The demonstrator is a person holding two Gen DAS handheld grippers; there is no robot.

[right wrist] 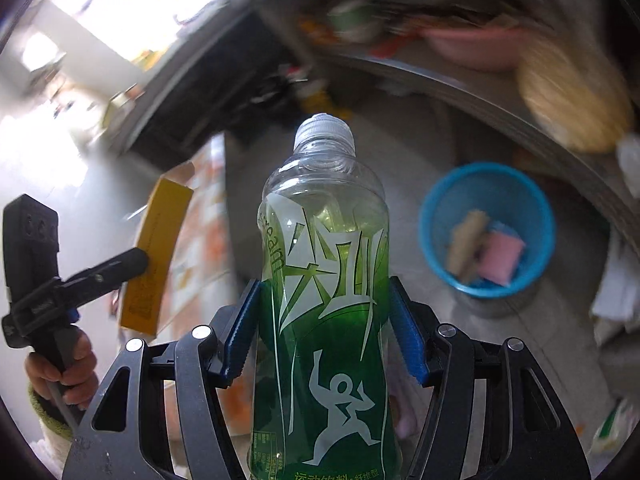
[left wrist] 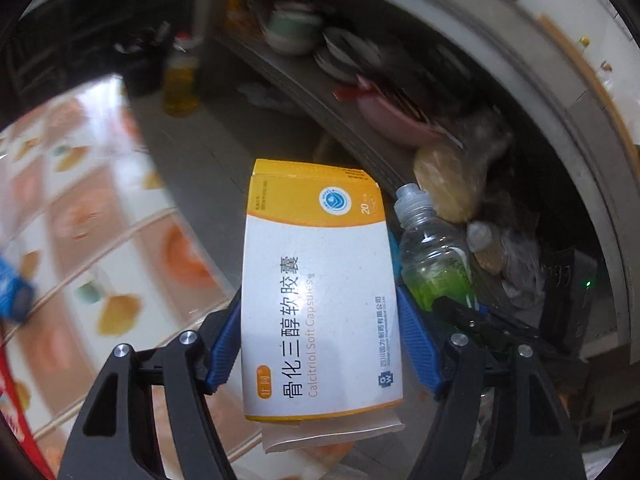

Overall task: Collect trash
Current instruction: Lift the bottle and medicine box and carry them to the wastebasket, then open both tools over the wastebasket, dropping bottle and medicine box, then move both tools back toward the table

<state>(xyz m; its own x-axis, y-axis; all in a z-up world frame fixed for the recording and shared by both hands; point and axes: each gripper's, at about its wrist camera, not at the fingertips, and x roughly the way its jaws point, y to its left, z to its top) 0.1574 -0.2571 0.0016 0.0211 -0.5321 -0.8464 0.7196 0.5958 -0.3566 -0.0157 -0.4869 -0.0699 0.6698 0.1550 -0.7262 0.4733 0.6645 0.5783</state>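
Clamped between the left gripper's (left wrist: 320, 336) blue pads, a medicine box (left wrist: 316, 292) is held, while a green bottle (right wrist: 324, 280) is gripped by the right gripper (right wrist: 324, 328) near a blue bin (right wrist: 440, 216).

Glossy cardboard box (left wrist: 320, 292), clear plastic bottle (right wrist: 324, 292)

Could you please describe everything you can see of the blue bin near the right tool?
The blue bin is a round, open-topped container that looks like plastic, standing upright on the grey floor to the right of the green bottle. Nothing covers it. Inside lie a few pieces, blurred: a tan one, a pink one and some blue scraps. No tool touches it. Its base looks grey where it meets the floor.
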